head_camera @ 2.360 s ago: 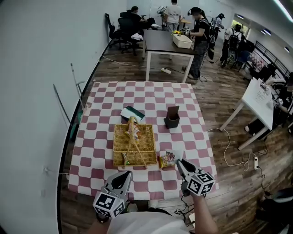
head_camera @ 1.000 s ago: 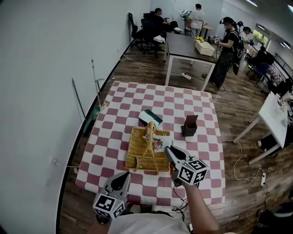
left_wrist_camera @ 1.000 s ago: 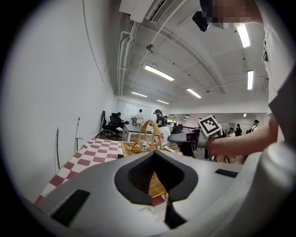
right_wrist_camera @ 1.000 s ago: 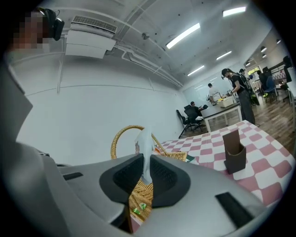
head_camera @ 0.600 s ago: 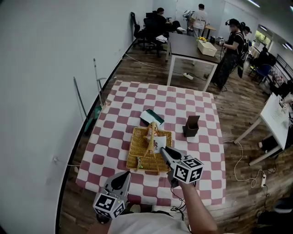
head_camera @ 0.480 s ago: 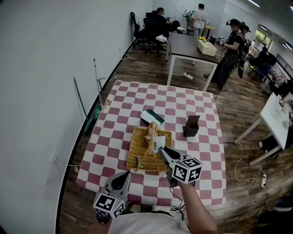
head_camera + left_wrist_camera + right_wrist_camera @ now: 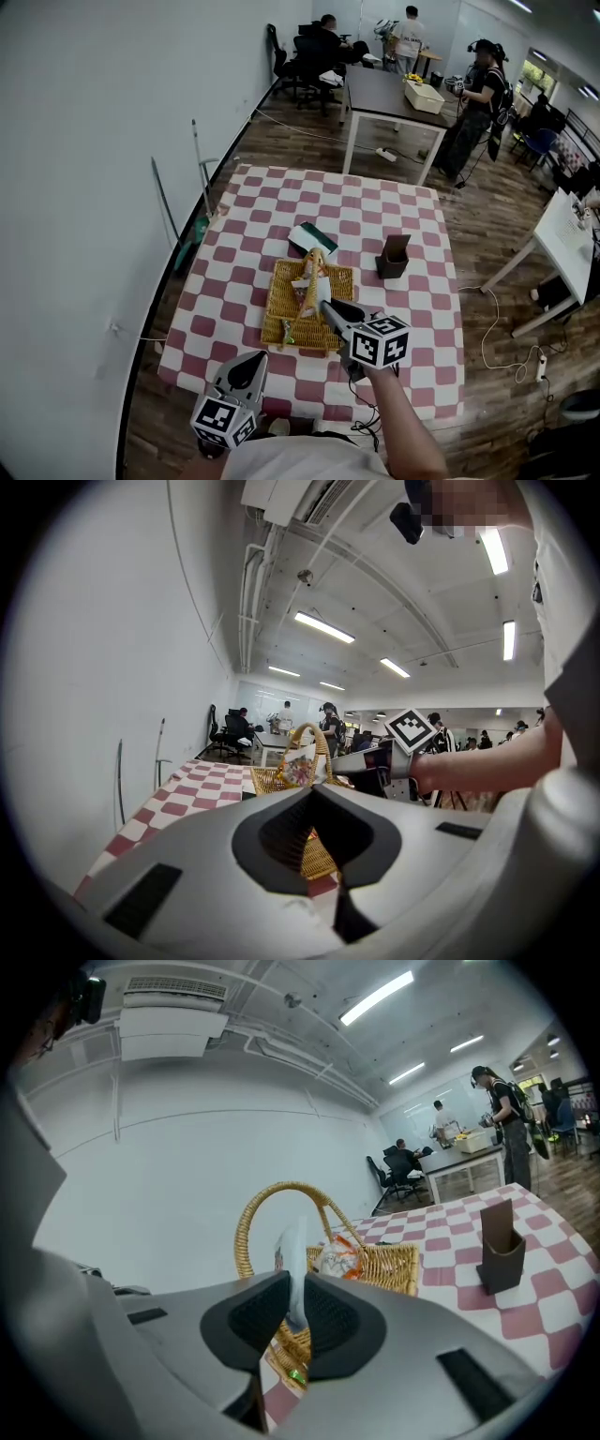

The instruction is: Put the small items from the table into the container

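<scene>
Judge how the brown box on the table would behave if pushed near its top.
The brown box stands taller than it is wide, so a high push would probably tip it. It looks thin-walled and open-topped, so it is likely light. On the checked cloth it may drag rather than slide.

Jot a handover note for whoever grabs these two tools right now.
Left gripper: jaws together, empty, by the cloth's near edge.
Right gripper: above the wicker basket, pale packet between its jaws, which are opening.
Already in the basket: an orange packet.
On the cloth: green-and-white pack behind the basket, dark box to the basket's right.
Left: drop this packet in, then probably the green-and-white pack.
</scene>
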Tool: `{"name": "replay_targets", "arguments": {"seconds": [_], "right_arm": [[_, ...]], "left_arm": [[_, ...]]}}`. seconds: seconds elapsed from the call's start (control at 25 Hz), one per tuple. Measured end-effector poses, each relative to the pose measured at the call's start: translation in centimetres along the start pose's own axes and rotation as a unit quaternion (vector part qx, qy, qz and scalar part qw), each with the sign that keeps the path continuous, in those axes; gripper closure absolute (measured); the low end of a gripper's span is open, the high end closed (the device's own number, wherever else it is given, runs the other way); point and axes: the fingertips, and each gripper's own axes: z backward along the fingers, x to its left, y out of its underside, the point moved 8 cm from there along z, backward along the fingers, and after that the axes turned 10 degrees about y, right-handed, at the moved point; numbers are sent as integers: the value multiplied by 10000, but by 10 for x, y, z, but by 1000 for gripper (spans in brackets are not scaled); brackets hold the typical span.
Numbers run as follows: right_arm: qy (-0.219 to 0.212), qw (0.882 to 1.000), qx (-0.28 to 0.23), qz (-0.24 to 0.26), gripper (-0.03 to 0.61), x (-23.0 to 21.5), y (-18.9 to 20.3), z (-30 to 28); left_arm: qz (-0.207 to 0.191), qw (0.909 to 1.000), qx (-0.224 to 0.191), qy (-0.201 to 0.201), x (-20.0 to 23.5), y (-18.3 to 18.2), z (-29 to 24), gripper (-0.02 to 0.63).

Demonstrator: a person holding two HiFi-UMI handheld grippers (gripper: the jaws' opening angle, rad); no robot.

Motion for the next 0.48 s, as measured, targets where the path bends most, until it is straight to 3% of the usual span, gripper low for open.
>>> {"name": "replay_targets", "arguments": {"seconds": [0.48], "right_arm": [[56,9993,252,269,488,2,2,-1]], "left_arm": [[-32,10000,-13,16,-2,-1,1,624]]}}
